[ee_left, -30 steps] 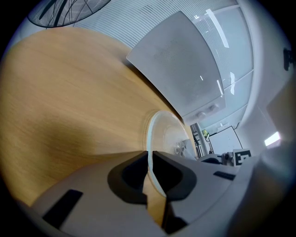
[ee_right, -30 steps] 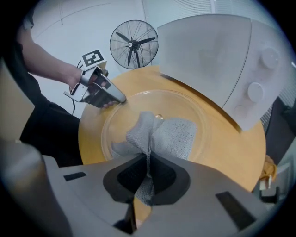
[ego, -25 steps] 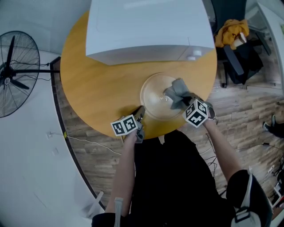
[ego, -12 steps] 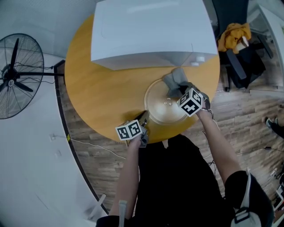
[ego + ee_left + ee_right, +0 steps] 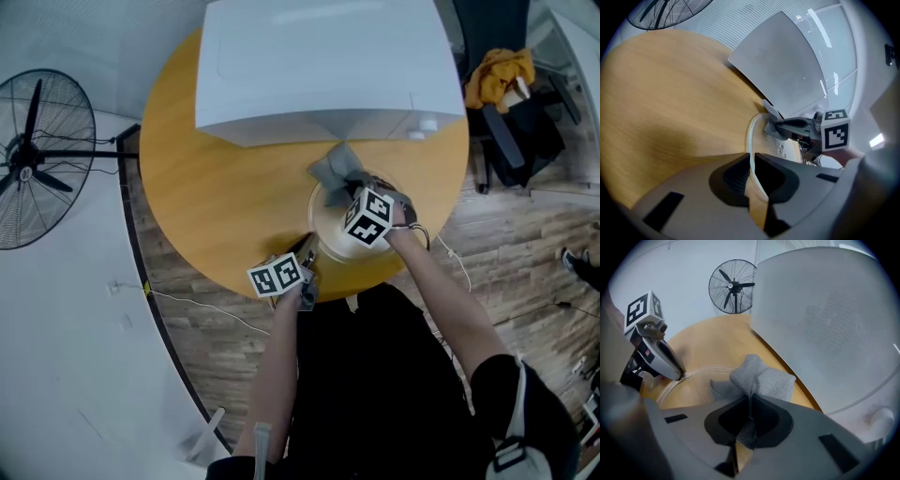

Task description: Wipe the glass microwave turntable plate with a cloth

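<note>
One clear round glass microwave turntable plate [image 5: 330, 240] lies flat on the round wooden table [image 5: 216, 187], close to the table's near edge and just in front of the single white box-shaped microwave [image 5: 323, 66]. Being round, the plate has no long axis. One crumpled grey cloth [image 5: 336, 167] rests on the plate's far side, its bunched end toward the microwave and overhanging the far rim.

Two grippers are at work. The left gripper [image 5: 307, 251] has its jaws pinching the plate's near-left rim, the thin glass edge running up between them in the left gripper view [image 5: 751, 136]. The right gripper [image 5: 349, 187] reaches across the plate from the near right, its jaws pressed onto the cloth [image 5: 761, 380], which sticks out ahead of them.

The plate's far rim nearly meets the microwave front, leaving little room there. To the left, a wide stretch of bare table lies open. Beyond the table's left edge stands one black pedestal fan [image 5: 37, 159] on the floor.
</note>
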A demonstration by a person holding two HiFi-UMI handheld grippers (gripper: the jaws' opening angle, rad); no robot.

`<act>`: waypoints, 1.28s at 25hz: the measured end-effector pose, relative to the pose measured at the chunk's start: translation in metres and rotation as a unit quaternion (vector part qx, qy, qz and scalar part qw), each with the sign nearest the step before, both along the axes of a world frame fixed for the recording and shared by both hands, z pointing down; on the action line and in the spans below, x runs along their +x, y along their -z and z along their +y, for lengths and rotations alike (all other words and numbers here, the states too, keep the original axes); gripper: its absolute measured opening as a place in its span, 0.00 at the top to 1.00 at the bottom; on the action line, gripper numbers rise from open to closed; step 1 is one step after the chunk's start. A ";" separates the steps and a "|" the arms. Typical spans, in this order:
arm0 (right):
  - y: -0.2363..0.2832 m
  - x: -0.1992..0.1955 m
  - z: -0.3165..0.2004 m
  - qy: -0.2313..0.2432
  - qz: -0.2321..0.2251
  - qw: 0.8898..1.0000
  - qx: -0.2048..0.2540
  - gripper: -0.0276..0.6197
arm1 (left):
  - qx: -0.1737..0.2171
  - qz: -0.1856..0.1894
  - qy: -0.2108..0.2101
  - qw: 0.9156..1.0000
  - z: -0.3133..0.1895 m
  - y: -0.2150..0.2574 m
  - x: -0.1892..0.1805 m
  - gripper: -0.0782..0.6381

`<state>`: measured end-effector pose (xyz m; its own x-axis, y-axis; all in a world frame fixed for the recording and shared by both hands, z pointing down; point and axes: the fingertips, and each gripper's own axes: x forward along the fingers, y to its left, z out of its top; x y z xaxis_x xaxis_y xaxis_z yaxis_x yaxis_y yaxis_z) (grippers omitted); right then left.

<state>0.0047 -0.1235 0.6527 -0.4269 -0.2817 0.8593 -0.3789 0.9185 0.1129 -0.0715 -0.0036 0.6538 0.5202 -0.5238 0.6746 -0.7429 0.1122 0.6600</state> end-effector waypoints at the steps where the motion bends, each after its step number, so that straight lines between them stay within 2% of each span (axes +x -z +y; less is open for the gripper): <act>1: 0.000 -0.006 0.006 0.010 -0.002 1.000 0.000 0.92 | 0.000 0.000 0.001 1.000 0.000 0.000 0.000 0.85; 9: 0.000 -0.043 0.064 0.092 -0.010 0.996 0.001 0.92 | -0.001 0.002 0.005 1.000 0.000 0.000 -0.001 0.85; 16: 0.000 -0.047 0.095 0.134 -0.022 0.991 0.005 0.91 | 0.000 -0.002 0.008 1.000 0.000 -0.001 -0.001 0.86; 18: -0.001 -0.038 0.087 0.121 -0.026 0.992 0.017 0.91 | 0.000 -0.001 0.010 1.000 0.000 -0.002 -0.001 0.86; 24: 0.001 0.010 0.037 0.045 -0.015 0.998 0.045 0.91 | 0.000 0.001 0.014 1.000 -0.001 -0.001 -0.002 0.86; 32: 0.004 0.078 -0.005 -0.048 0.006 0.997 0.059 0.91 | 0.000 0.005 0.015 1.000 -0.001 -0.002 -0.001 0.85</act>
<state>0.0826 -0.1284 0.6484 -0.3829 -0.4201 0.8228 -0.4619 0.8584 0.2233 -0.0729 -0.0048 0.6555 0.5113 -0.5390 0.6694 -0.7327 0.1337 0.6673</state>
